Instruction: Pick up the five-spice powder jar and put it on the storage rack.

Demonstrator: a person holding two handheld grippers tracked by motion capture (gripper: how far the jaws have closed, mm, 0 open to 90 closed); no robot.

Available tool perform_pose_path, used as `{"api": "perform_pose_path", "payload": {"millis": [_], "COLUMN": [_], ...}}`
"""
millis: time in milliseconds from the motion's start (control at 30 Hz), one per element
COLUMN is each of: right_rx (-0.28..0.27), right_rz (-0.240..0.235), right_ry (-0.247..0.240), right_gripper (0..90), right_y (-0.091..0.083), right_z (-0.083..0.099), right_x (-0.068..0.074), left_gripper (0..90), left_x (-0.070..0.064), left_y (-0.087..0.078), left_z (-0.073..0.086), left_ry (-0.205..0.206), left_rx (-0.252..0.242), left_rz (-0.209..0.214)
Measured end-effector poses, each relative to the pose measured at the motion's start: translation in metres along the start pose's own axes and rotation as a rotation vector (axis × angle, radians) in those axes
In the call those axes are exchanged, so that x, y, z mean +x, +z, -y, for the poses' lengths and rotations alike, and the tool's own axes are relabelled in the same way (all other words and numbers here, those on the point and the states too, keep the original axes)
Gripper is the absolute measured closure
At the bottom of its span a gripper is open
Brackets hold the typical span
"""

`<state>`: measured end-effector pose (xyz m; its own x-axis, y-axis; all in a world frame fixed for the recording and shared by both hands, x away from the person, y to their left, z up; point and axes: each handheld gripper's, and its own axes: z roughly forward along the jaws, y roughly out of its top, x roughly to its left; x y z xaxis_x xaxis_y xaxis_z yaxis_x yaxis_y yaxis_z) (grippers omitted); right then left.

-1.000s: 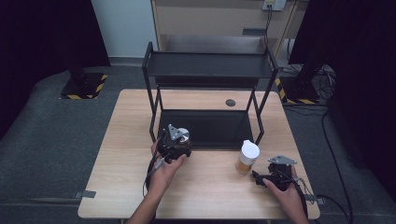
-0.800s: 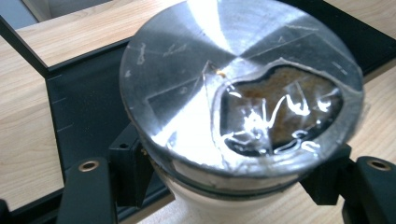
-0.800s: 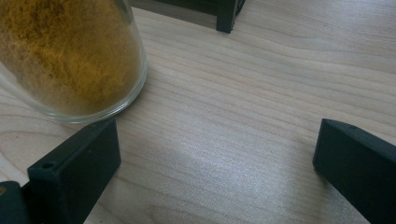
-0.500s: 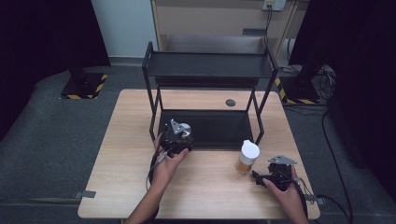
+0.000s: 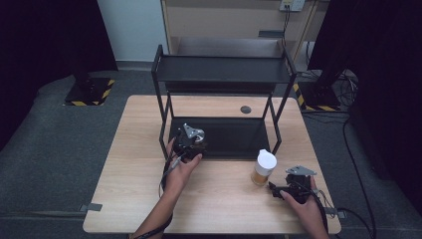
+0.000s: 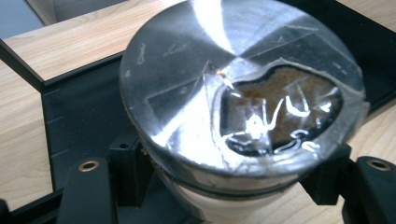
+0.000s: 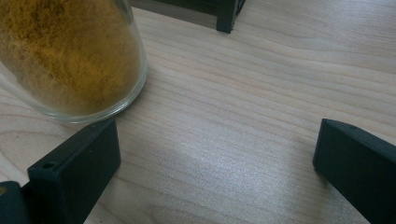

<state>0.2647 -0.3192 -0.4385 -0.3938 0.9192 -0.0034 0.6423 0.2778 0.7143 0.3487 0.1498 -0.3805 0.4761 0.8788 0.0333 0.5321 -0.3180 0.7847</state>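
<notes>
Your left gripper [image 5: 191, 141] is clamping its jaws on a metal-lidded jar [image 6: 238, 107] over the rack's lower shelf [image 5: 234, 137] (front left corner). Your right gripper [image 5: 291, 188] is resting on the counter [image 5: 224, 199], jaws wide, just beside the white-capped spice jar [image 5: 263, 167].

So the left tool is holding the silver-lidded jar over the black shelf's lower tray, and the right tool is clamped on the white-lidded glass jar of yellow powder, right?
Not quite. The right tool is open; the white-lidded glass jar of yellow powder stands just beyond its left jaw, as the right gripper view shows. The left tool does hold the silver-lidded jar over the black shelf's lower tray.
</notes>
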Motion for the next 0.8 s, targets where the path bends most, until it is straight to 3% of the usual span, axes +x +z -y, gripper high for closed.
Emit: {"api": "perform_pose_path", "payload": {"millis": [800], "right_rx": [0.0], "right_rz": [-0.002], "right_ry": [-0.001], "right_gripper": [1.7], "right_y": [0.0], "right_z": [0.0], "right_x": [0.0], "left_gripper": [30.0], "left_x": [0.006], "left_y": [0.027], "left_z": [0.0], "left_ry": [-0.01], "left_rx": [0.016], "left_rz": [-0.032]}}
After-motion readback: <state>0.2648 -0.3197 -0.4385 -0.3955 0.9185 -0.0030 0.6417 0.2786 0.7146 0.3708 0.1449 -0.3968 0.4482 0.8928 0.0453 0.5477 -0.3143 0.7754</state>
